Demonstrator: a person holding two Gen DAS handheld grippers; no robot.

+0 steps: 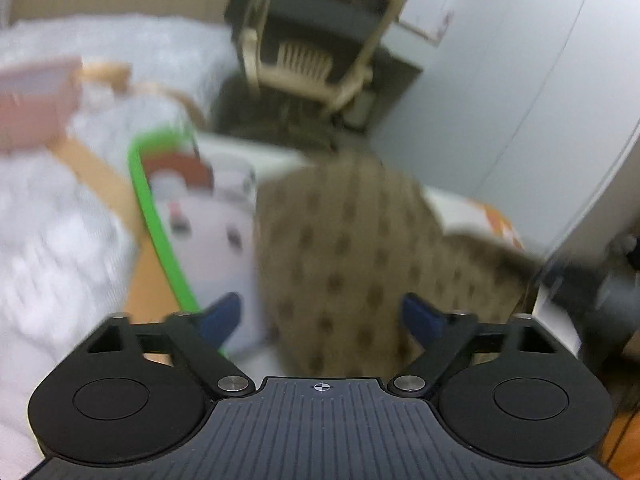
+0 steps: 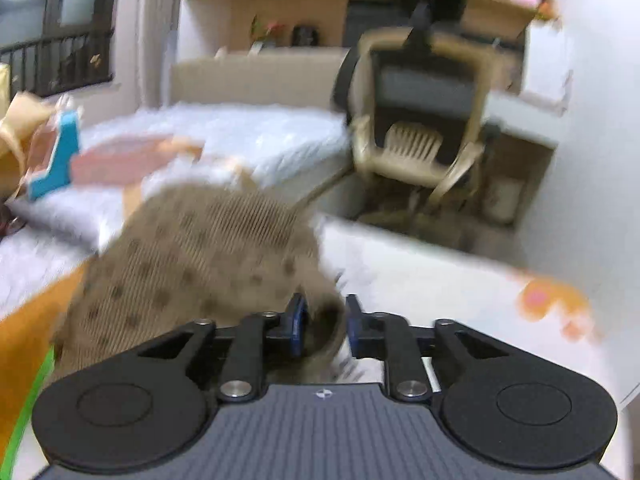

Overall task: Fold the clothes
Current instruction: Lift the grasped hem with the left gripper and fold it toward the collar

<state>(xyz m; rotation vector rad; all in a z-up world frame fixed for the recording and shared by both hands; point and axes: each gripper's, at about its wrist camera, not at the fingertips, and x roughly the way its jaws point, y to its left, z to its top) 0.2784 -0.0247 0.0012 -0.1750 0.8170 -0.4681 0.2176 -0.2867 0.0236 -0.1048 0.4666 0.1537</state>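
Bedroom setting, both wrist views motion-blurred: I see a white quilted bed (image 2: pixel 256 132) at the back, a beige plastic chair (image 2: pixel 416 136) beside it under a wooden desk, and a pale wall to the right. Nearer, a white work surface (image 2: pixel 420 276) with orange print at its far right edge carries the garment. I log the garment as a brown knitted piece with darker spots (image 1: pixel 352 248), draped in a heap across that surface, running from mid-frame down to the grippers in both views. A green-rimmed white object (image 1: pixel 160 224) lies just left of it in the left wrist view; I cannot tell what it is. My left gripper (image 1: pixel 322 318) has its blue fingertips (image 1: pixel 222 316) wide apart, the fabric lying between and below them, not pinched. My right gripper (image 2: pixel 323 326) shows its blue pads (image 2: pixel 296 326) drawn close with a fold of the brown fabric bunched between them; blur hides whether they truly grip it.
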